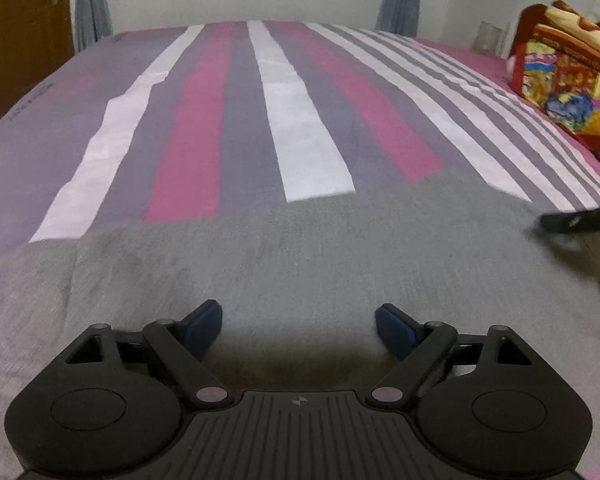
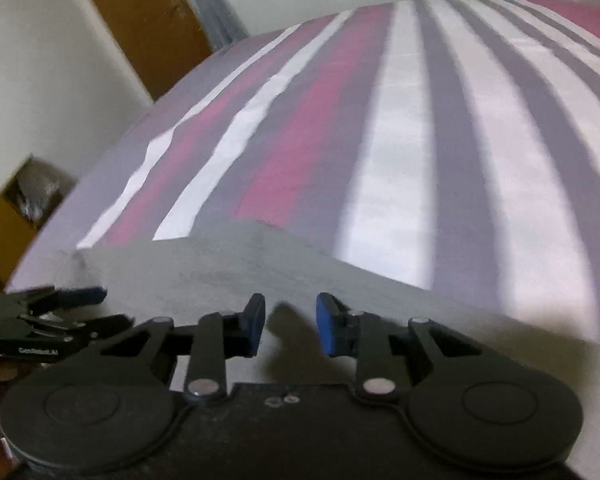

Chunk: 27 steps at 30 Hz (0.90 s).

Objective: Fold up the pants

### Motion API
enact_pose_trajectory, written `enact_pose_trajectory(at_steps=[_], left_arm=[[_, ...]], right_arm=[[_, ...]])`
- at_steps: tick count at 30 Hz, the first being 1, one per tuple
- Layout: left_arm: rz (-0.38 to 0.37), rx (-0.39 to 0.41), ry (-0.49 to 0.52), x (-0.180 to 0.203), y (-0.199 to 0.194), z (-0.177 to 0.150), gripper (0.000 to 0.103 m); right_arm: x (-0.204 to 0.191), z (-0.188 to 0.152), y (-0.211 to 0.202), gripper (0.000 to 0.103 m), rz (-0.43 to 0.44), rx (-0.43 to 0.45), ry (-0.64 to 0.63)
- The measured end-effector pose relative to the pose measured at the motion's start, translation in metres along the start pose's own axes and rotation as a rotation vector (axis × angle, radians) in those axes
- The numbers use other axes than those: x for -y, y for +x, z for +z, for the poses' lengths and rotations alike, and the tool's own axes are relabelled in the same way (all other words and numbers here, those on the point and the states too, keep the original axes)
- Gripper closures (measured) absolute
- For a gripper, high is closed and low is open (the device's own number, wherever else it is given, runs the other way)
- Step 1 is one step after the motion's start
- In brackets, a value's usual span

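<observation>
One grey pants [image 1: 300, 264] flat on striped bed [image 1: 236, 112]. Two tools: left tool [image 1: 299, 326] wide open, empty, over pants; right tool [image 2: 291, 322] partly open, empty, at pants' edge. One colourful blanket [image 1: 568, 76].

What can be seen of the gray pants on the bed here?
The gray pants look like soft, fleecy knit, lying flat on the striped bedsheet at its near end, with a straight far edge. The left gripper and right gripper hover open just above them; contact cannot be told. No waistband or cuffs show.
</observation>
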<state>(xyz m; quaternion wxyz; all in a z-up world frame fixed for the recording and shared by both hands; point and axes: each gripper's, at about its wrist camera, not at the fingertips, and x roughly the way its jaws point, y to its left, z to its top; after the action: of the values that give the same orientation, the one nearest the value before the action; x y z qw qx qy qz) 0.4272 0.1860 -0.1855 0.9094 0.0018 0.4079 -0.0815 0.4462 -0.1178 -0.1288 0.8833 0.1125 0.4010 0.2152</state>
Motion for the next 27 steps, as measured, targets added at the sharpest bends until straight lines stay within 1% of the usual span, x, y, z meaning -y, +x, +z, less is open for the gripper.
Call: enact_pose_trajectory(at_steps=[2, 5, 6, 7, 8, 9, 10, 12, 13, 14, 17, 20, 22, 25, 27], left_arm=[[-0.002, 0.005, 0.021, -0.002, -0.008, -0.011, 0.018], [-0.025, 0.004, -0.024, -0.010, -0.021, -0.023, 0.018], [-0.027, 0.004, -0.040, -0.015, -0.025, -0.024, 0.018], [-0.028, 0.006, -0.053, -0.017, -0.028, -0.028, 0.018], [-0.024, 0.001, -0.065, -0.019, -0.030, -0.030, 0.018], [-0.020, -0.004, -0.078, -0.019, -0.032, -0.034, 0.018], [-0.012, -0.004, -0.088, -0.019, -0.036, -0.037, 0.018], [0.000, -0.003, -0.093, -0.014, -0.044, -0.041, 0.018], [0.006, -0.004, -0.089, -0.011, -0.047, -0.045, 0.018], [0.012, -0.004, -0.085, -0.009, -0.049, -0.048, 0.018], [0.016, 0.000, -0.121, -0.009, -0.053, -0.056, 0.017], [0.025, -0.007, -0.138, -0.009, -0.053, -0.056, 0.016], [0.030, -0.017, -0.141, -0.008, -0.051, -0.055, 0.015], [0.033, -0.029, -0.139, -0.007, -0.048, -0.053, 0.012], [0.035, -0.031, -0.137, -0.006, -0.047, -0.052, 0.011]], right_arm=[[0.049, -0.012, -0.035, 0.075, -0.091, 0.037, 0.050], [0.157, -0.042, -0.111, 0.078, -0.229, 0.125, 0.245], [0.186, -0.051, -0.134, 0.087, -0.264, 0.158, 0.298], [0.217, -0.061, -0.162, 0.099, -0.331, 0.189, 0.356], [0.242, -0.070, -0.187, 0.102, -0.403, 0.207, 0.409], [0.264, -0.081, -0.212, 0.102, -0.484, 0.220, 0.485], [0.281, -0.092, -0.239, 0.093, -0.529, 0.241, 0.557], [0.295, -0.116, -0.295, 0.074, -0.509, 0.363, 0.617], [0.298, -0.130, -0.319, 0.074, -0.489, 0.412, 0.635], [0.301, -0.144, -0.337, 0.074, -0.458, 0.429, 0.662], [0.304, -0.177, -0.364, 0.075, -0.356, 0.455, 0.714], [0.301, -0.194, -0.358, 0.077, -0.277, 0.455, 0.757], [0.297, -0.197, -0.349, 0.077, -0.251, 0.443, 0.777], [0.296, -0.200, -0.332, 0.077, -0.226, 0.425, 0.825], [0.301, -0.200, -0.323, 0.077, -0.230, 0.412, 0.865]])
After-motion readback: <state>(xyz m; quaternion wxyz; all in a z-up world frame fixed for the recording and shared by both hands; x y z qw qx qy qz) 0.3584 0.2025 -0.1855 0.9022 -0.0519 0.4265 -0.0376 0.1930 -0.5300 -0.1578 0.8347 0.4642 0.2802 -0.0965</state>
